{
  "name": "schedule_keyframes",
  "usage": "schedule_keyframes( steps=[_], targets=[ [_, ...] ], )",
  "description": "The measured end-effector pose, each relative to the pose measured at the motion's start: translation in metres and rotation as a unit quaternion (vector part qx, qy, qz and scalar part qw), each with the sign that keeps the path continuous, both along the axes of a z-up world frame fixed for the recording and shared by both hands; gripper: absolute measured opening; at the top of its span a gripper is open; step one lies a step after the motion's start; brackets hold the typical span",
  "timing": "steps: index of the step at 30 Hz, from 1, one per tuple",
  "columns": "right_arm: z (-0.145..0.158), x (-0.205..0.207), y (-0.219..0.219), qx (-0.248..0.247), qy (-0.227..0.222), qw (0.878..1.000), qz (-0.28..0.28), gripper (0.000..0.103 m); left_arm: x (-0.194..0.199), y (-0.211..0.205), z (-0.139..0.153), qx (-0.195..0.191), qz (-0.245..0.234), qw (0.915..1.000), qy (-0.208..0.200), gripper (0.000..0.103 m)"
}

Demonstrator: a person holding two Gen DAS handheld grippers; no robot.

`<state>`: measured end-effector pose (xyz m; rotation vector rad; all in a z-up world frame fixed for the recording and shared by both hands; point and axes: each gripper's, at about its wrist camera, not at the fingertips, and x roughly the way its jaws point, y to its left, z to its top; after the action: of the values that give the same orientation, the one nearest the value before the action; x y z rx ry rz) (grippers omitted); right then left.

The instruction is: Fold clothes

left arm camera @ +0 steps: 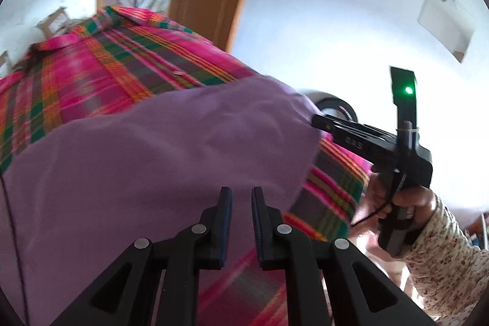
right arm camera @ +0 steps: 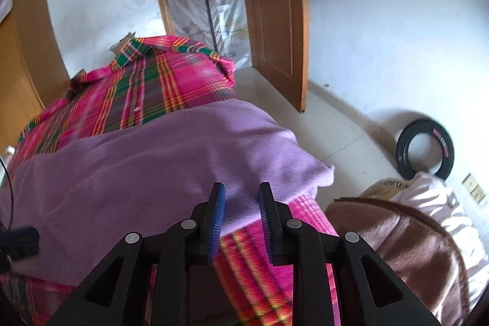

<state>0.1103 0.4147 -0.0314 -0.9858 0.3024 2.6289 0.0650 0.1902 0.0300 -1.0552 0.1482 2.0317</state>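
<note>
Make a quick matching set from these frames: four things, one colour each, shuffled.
Things:
1. garment
2. bedspread
3. door
4. ring on the floor

Colours:
a. black
b. lilac
c. brown wood
d. pink plaid

Pairs: 1-b, 2-d, 3-c, 4-a

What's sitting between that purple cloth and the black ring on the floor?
Only bare pale floor tiles, as the right wrist view shows. The purple cloth ends at the bed's edge, and the black ring leans by the wall beyond.
</note>
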Motion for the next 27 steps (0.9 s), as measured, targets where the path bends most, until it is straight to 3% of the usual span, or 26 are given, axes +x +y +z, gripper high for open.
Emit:
schedule_keyframes(
  steps=[7,10,16,23,27],
  targets=[
    [0.004,-0.007,-0.039,0.039,0.001,0.999,0.03,0.024,-0.02,-0.062,0.008,0.002,0.084,0.9964,0.006,0.013],
    [0.006,-0.011,-0.063,0.048,0.008,0.996,0.07,0.024,-0.029,-0.093,0.005,-0.006,0.127,0.9919,0.007,0.013],
    [-0.006,-0.027,-0.103,0.068,-0.016,0.987,0.143,0.024,-0.04,-0.153,-0.001,-0.024,0.207,0.978,0.004,0.013],
    [-0.003,-0.045,-0.105,0.057,-0.036,0.987,0.149,0.024,-0.048,-0.214,-0.019,-0.053,0.282,0.9579,-0.02,0.013],
    [0.008,-0.052,-0.106,0.041,-0.023,0.986,0.157,0.024,-0.05,-0.246,-0.025,-0.06,0.313,0.9474,-0.033,0.013]
  ],
)
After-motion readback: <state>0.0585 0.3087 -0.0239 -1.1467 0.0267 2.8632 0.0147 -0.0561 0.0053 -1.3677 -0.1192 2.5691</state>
